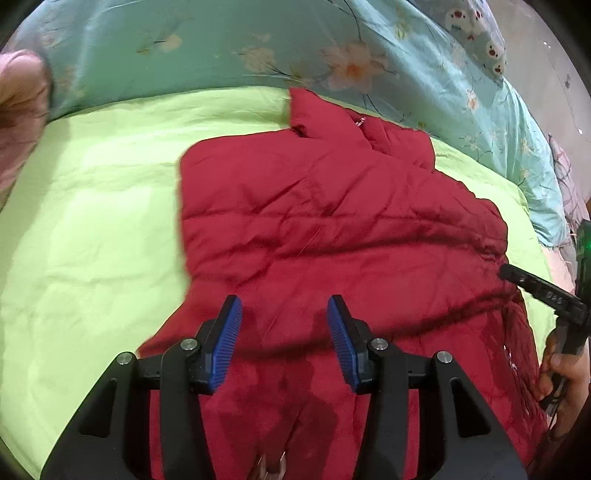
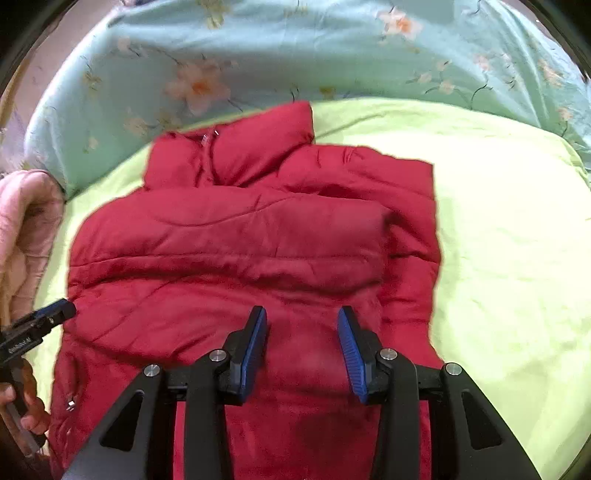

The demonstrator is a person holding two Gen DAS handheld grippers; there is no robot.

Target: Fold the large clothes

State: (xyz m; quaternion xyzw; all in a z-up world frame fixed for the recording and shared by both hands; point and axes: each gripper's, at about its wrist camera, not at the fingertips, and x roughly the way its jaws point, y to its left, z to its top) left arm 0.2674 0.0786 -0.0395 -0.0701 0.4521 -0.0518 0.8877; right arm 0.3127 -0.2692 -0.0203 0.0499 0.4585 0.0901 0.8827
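Observation:
A red padded jacket (image 1: pixel 332 221) lies flat on the lime-green bed sheet (image 1: pixel 92 221), collar toward the far side, with its sleeves folded in over the body. It also shows in the right wrist view (image 2: pixel 240 258). My left gripper (image 1: pixel 284 314) is open and empty, hovering over the jacket's near part. My right gripper (image 2: pixel 302 325) is open and empty above the jacket's lower middle. The right gripper's tip (image 1: pixel 532 284) shows at the jacket's right edge in the left wrist view; the left gripper's tip (image 2: pixel 40 321) shows at the jacket's left edge in the right wrist view.
A teal floral quilt (image 1: pixel 221 48) is bunched along the far side of the bed (image 2: pixel 332 48). A pink cloth (image 1: pixel 18 110) lies at the left. A patterned pillow (image 1: pixel 476 29) sits at the far right. Green sheet (image 2: pixel 517 258) extends to the jacket's right.

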